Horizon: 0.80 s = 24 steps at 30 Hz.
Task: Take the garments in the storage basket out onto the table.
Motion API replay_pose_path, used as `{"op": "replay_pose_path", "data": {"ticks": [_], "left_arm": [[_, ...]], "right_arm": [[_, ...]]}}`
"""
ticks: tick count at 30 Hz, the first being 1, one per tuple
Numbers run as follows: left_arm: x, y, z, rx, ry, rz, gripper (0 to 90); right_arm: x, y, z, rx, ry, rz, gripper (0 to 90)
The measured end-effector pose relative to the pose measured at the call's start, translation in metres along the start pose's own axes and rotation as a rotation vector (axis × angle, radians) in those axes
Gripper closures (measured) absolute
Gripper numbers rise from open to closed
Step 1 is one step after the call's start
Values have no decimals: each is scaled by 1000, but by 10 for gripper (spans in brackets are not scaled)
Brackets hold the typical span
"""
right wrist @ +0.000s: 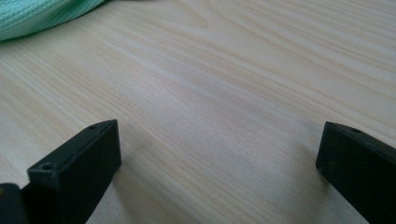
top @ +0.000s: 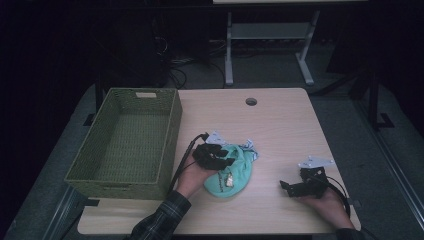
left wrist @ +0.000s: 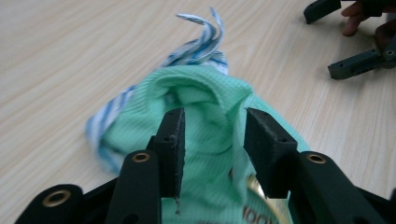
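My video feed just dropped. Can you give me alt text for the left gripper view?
The left gripper hovers with its black jaws parted over a raised fold of the mint-green cloth, which lies bunched on the wooden table. A blue-and-white striped cloth sticks out beyond it, and the right gripper sits at the upper right.

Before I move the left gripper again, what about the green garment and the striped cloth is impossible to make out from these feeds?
- Green garment: its gold print is cut off by the bottom edge and the left gripper in the left gripper view; too small in the high view.
- Striped cloth: mostly buried under the garment, extent unknown.
- Whether the open pads still touch fabric: cannot tell.
- Right gripper view: garment cut by the top edge.
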State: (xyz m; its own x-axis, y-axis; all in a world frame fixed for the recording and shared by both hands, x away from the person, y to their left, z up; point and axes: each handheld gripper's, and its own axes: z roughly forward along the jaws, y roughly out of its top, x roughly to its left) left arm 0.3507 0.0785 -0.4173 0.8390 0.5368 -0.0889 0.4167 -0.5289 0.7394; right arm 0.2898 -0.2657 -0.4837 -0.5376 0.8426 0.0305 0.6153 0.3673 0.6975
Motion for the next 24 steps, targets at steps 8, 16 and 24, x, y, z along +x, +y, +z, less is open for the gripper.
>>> {"op": "replay_pose_path", "data": {"ticks": [8,16,24], "left_arm": [[13,-20,-16,38,60,-79,878],[11,-31,-6,135,95,-84,896],[13,-41,8,223,78,-79,896]], "right_arm": [[0,0,0,0,0,0,0],[0,0,0,0,0,0,0],[0,0,0,0,0,0,0]]}}
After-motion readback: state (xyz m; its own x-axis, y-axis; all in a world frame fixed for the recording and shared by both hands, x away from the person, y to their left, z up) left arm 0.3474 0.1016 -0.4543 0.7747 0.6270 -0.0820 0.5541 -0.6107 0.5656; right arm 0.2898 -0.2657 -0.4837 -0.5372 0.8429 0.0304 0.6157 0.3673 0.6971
